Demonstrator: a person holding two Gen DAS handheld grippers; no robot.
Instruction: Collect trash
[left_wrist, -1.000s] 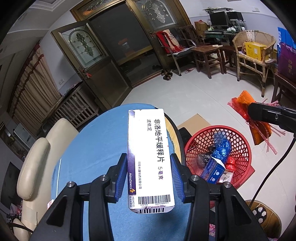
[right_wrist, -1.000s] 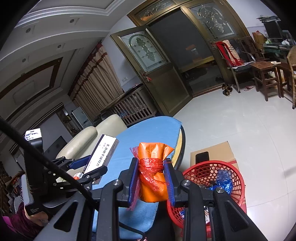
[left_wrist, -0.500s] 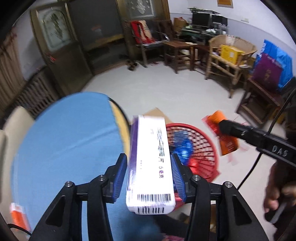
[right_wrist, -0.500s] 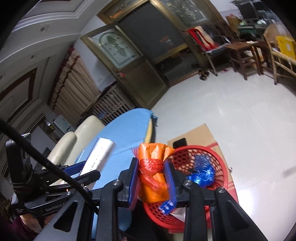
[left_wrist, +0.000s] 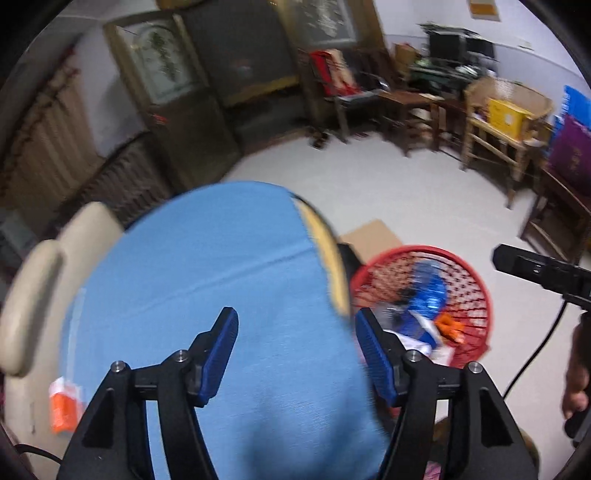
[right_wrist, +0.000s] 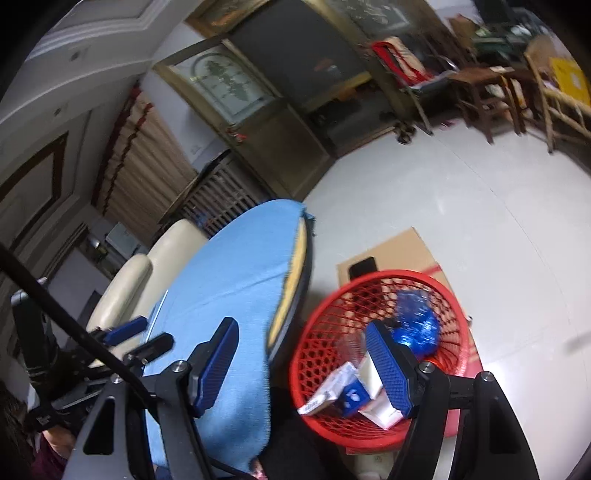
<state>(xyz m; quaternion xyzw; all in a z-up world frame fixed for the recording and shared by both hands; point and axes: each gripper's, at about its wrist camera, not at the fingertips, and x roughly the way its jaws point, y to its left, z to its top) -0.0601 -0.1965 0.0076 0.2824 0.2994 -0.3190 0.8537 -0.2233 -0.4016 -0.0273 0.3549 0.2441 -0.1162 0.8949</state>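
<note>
My left gripper (left_wrist: 297, 350) hangs over the blue-clothed table (left_wrist: 221, 277), its jaws opening with nothing between them. My right gripper (right_wrist: 303, 365) is at the table's edge above the red mesh basket (right_wrist: 388, 275), jaws also opening and empty. In the basket lie the white medicine box (right_wrist: 325, 387), a blue crumpled wrapper (right_wrist: 417, 325) and other small boxes. The left wrist view shows the basket (left_wrist: 424, 249) on the floor to the right of the table, with the orange packet (left_wrist: 448, 326) inside. The left gripper (right_wrist: 136, 336) shows at the left of the right wrist view.
A cream chair (left_wrist: 29, 295) stands left of the table, with a small orange packet (left_wrist: 64, 406) by it. Flat cardboard (right_wrist: 399, 251) lies under the basket. Wooden chairs and a desk line the far wall. A person's hand (left_wrist: 576, 387) is at the right edge.
Both grippers have opened. The white box has left the left gripper and the orange packet has left the right one; both now lie in the red basket.
</note>
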